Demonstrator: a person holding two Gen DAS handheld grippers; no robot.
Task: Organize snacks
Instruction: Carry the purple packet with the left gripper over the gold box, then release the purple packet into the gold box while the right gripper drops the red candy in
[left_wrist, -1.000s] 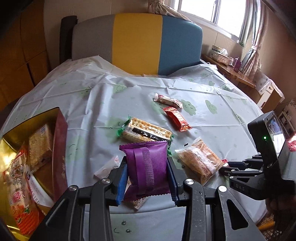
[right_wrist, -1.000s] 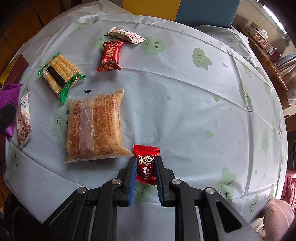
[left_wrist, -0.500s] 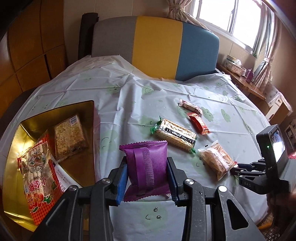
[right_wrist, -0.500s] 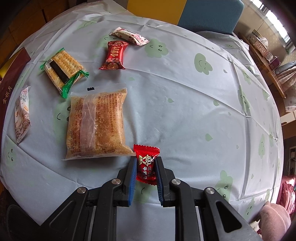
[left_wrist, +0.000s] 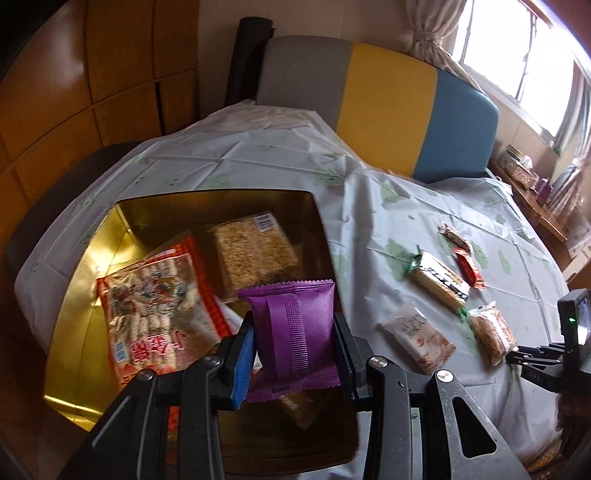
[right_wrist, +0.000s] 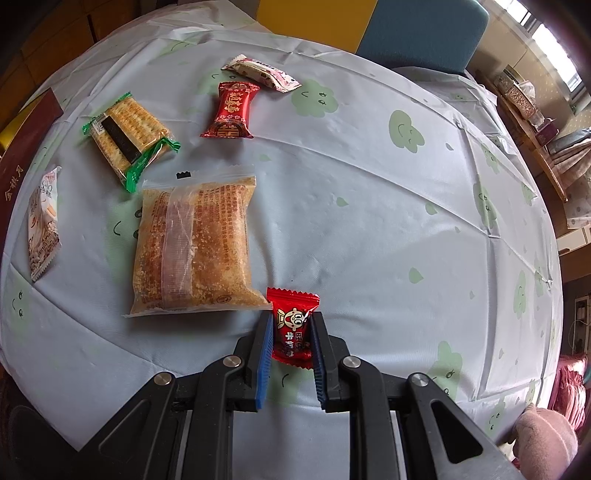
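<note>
Five wrapped snacks lay loose on the worktop (right_wrist: 369, 206). The left gripper (left_wrist: 295, 354), jaws clamped on one purple packet (left_wrist: 295, 332), had moved over the gold box (left_wrist: 85, 266). The right gripper (right_wrist: 291, 339) stayed, jaws pinching one red candy (right_wrist: 293, 325).

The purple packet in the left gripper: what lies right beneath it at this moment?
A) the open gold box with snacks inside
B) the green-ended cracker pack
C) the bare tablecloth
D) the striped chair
A: in the left wrist view the purple packet, clamped in the left gripper, hangs over the gold box, where a red-checked bag and a pale rice bar already lie.
</note>
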